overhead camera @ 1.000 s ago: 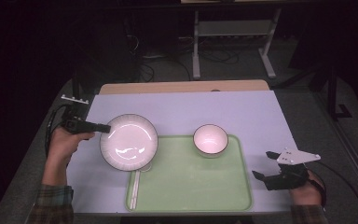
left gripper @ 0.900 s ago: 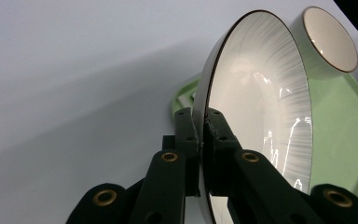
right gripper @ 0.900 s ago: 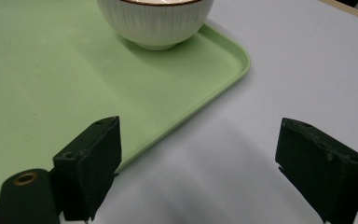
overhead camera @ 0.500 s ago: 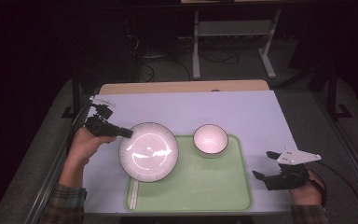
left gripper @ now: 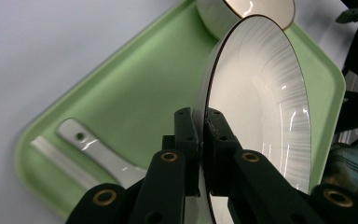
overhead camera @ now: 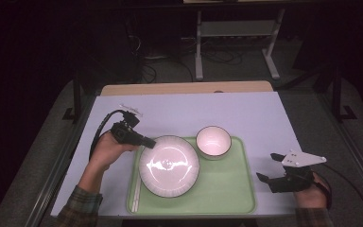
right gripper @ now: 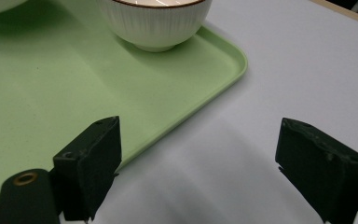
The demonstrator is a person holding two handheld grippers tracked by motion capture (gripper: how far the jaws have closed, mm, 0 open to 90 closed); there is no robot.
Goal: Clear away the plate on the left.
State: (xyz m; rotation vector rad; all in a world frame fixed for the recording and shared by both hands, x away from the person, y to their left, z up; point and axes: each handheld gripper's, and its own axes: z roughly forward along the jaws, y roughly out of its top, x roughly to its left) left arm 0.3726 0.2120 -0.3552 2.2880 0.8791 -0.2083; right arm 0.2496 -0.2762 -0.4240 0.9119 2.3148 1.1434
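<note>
A white plate [overhead camera: 169,165] with a ribbed rim hangs over the left half of a green tray [overhead camera: 227,189]. My left gripper [overhead camera: 149,141] is shut on the plate's left rim. In the left gripper view the plate [left gripper: 261,107] stands tilted on edge between the jaws of that gripper [left gripper: 199,116], above the tray [left gripper: 135,84]. A white bowl [overhead camera: 213,141] sits in the tray's far corner area. My right gripper [overhead camera: 266,166] rests open on the table just right of the tray, holding nothing; the right gripper view shows this gripper [right gripper: 200,154] beside the tray edge [right gripper: 205,98].
A white ceramic spoon [left gripper: 98,154] and a pale stick lie along the tray's left side, under the plate. The bowl [right gripper: 154,23] stands close ahead of the right gripper. A lilac mat [overhead camera: 246,113] covers the table, bare beyond the tray.
My left gripper has carried the plate rightward from the table's left side to above the tray, next to the bowl. The right gripper has stayed put.
</note>
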